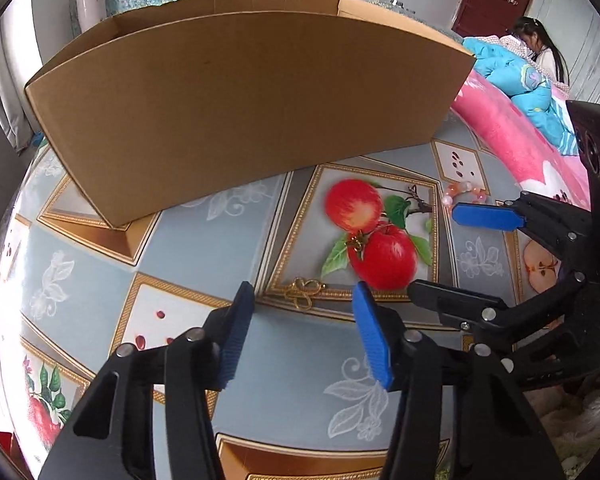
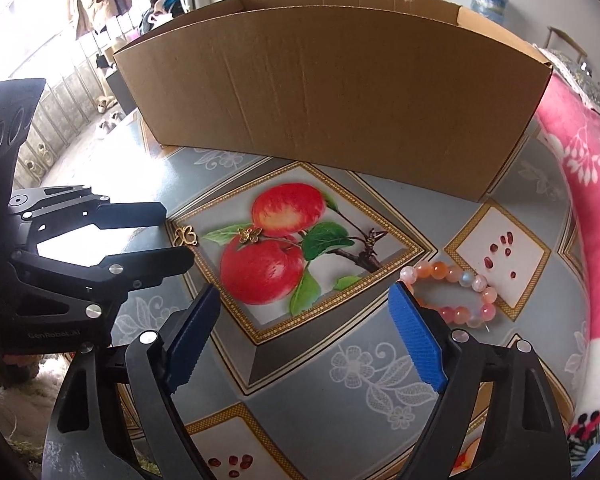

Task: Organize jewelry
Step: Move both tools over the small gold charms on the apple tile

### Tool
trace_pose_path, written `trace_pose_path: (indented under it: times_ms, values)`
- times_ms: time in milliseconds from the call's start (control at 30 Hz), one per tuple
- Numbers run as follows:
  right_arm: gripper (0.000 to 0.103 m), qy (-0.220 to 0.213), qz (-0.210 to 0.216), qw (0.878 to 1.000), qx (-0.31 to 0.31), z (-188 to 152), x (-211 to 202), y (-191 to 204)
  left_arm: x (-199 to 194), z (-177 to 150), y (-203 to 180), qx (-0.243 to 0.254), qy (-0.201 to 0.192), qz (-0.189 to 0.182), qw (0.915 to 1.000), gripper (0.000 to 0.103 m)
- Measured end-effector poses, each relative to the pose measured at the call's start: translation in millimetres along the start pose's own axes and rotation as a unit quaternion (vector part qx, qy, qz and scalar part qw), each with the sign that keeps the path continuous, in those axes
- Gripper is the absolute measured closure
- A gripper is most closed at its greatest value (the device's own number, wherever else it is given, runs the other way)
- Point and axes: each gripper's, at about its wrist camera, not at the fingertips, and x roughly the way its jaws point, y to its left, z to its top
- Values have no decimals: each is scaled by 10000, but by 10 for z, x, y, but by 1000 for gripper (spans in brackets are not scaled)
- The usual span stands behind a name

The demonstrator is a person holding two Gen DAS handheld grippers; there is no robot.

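The cardboard box stands open-topped toward the far edge of the table, which carries a fruit-print oilcloth; its interior is hidden behind the near wall, so its contents cannot be told. The beaded bracelet lies flat toward the right edge of the table, just beyond the right gripper, whose fingers stand wide apart with nothing between them. The gold butterfly-outline charm lies near the table's middle, just ahead of the left gripper, fingers partly spread and empty. A smaller butterfly charm rests on the printed apples. For a clean pick, lower each gripper until its pads straddle the piece squarely, close gently, then lift clear of the box wall.
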Motion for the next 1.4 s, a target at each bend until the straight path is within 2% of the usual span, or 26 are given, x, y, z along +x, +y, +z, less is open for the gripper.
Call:
trace_pose_path:
  times_ms: [100,333,500,733,1133,1300,1367,1400]
  values:
    - [25,-77,-43,10000,4,-14,15,3,31,28,-40,31,24,82,10000,59]
    - [27,-209,-110,9997,-6,-79,-41,-74,82,74,-126,112,112,552,9984,67]
    - [27,-254,-106,9996,11,-113,-66,-125,96,82,-187,135,184,755,9969,69]
    - [27,-293,-90,9995,79,-150,-105,-216,124,82,-298,219,220,778,9965,81]
    - [28,-401,-188,9990,107,-152,-289,-199,101,-29,-343,334,49,651,9973,84]
    - [35,-417,23,9991,61,-42,-316,-180,38,-113,-287,333,6,588,9977,84]
    - [44,-375,90,9993,-28,-2,-279,-145,12,-142,-253,308,-18,571,9979,84]
    - [45,-343,143,9993,-87,19,-257,-119,-1,-161,-235,300,-34,573,9979,84]
